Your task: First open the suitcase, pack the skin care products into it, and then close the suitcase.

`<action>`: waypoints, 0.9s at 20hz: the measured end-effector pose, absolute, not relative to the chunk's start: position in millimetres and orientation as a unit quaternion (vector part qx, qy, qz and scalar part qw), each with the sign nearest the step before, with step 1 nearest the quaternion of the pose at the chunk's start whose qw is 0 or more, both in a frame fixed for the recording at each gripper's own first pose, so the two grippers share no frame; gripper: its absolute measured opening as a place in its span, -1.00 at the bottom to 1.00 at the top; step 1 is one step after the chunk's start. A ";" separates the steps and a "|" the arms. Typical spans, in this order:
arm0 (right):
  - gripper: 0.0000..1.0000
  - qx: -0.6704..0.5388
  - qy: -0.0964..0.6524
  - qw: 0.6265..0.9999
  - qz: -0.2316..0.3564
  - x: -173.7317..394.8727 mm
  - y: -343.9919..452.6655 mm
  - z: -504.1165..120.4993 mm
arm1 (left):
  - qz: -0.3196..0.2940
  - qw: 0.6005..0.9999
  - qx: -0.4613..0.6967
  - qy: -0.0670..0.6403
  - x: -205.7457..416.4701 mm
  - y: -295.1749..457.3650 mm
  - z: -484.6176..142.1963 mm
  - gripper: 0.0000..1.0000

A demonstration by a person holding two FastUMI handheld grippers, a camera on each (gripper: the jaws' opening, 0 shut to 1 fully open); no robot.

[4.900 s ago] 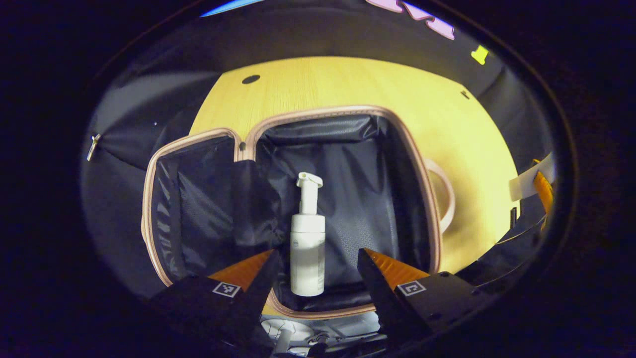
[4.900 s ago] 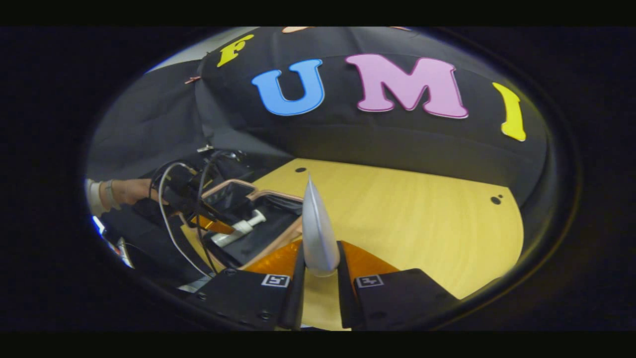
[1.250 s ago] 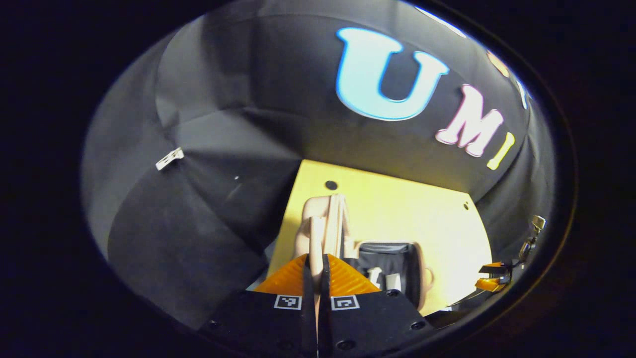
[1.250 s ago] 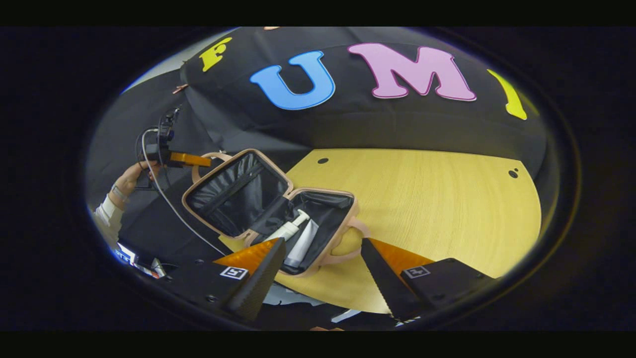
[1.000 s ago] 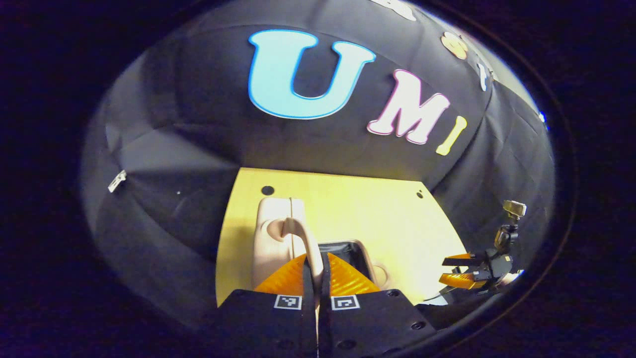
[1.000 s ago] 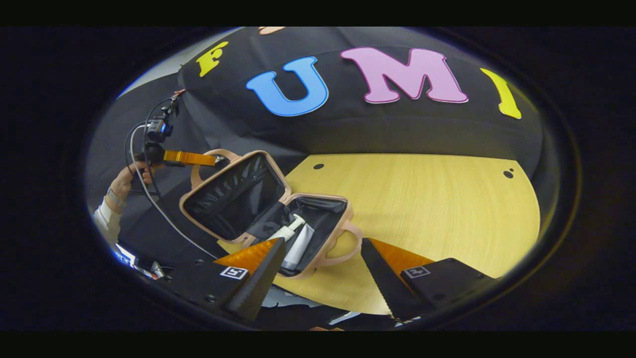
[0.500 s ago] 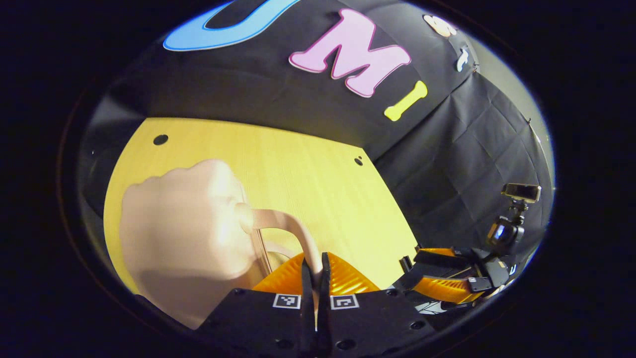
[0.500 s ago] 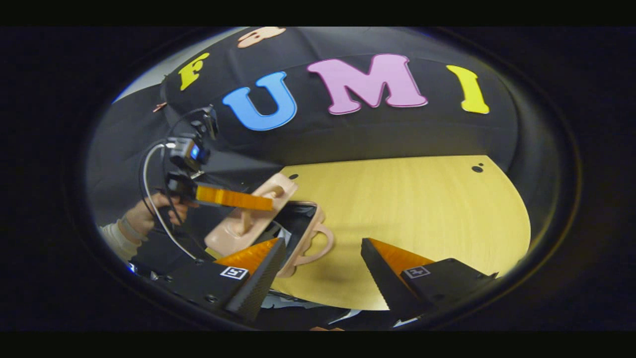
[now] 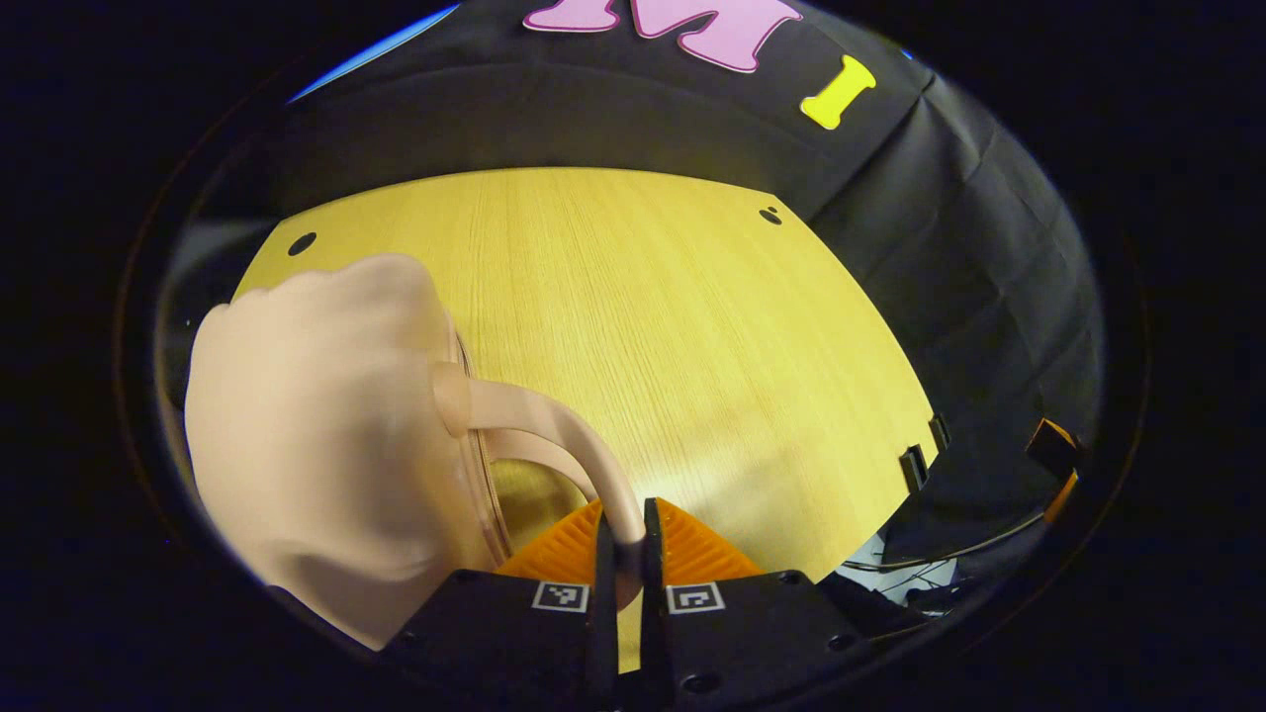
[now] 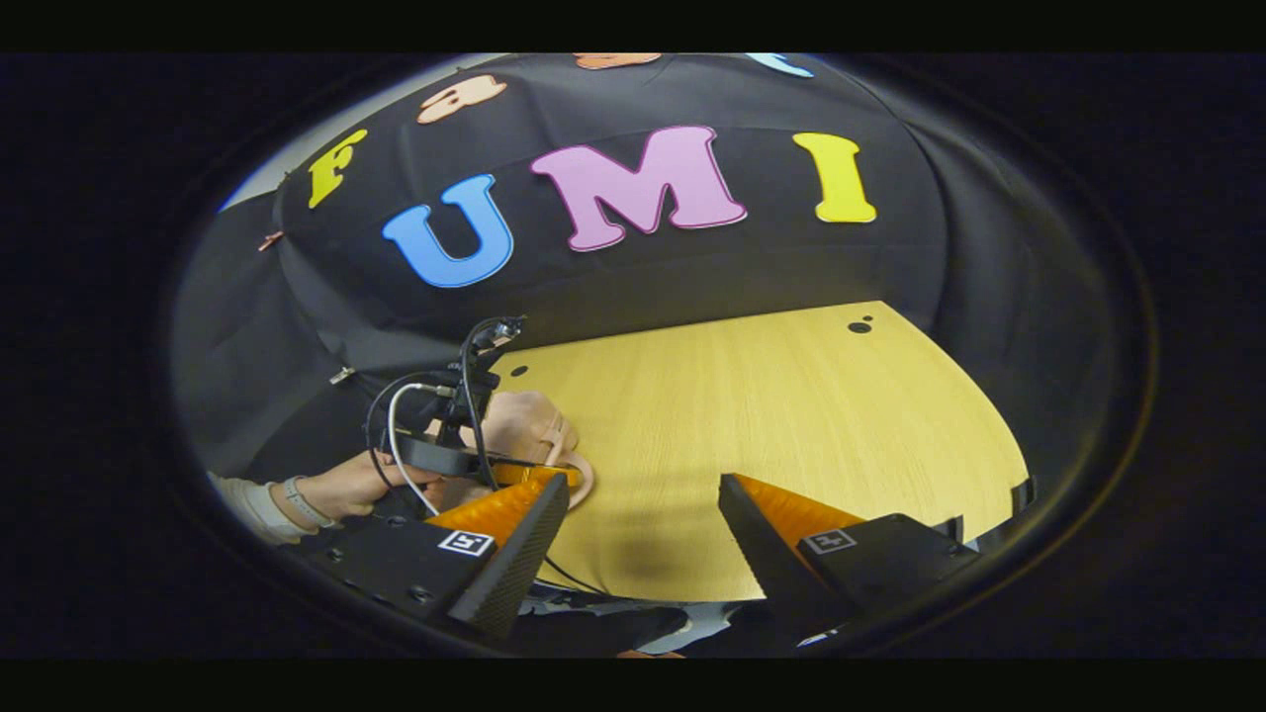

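Suitcase (image 9: 316, 435) in pale pink sits at the near left of the yellow wooden worktop (image 9: 673, 326), a small rounded hard-shell case with a smooth matte surface. Its two halves lie together, a thin seam running along the edge where they meet, so it looks shut or all but shut. A slim curved handle (image 9: 554, 425) of the same pink arches out from the side of the case. The left gripper (image 9: 625, 539) has its fingers pinched tight on the far end of that handle, with hardly any gap between them. In the right gripper view the case shows as a small pink shape (image 10: 524, 430) near the worktop's left edge, partly behind the left gripper (image 10: 539, 475), its cables and the person's hand (image 10: 361, 485) holding it, a light sleeve at the wrist. The right gripper (image 10: 643, 514) hangs above the near part of the worktop, well apart from the case, its fingers spread wide with nothing between them.
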State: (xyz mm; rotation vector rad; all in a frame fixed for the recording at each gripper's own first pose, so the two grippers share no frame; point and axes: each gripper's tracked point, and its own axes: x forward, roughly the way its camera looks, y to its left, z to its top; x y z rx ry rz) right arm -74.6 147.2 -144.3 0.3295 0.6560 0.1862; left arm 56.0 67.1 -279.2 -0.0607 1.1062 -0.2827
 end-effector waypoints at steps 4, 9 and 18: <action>0.93 0.141 0.297 0.937 0.114 -81.6 137.7 -142.1 | -0.122 0.870 -0.023 0.477 68.6 68.8 -274.1 -0.47; 0.93 0.098 0.266 0.948 0.146 -84.1 111.3 -135.8 | -0.066 0.930 0.006 0.361 72.1 58.7 -210.4 0.95; 0.93 0.067 0.170 0.968 0.169 -101.2 66.6 -67.7 | -0.018 0.984 0.053 0.167 1.5 9.9 -51.1 0.92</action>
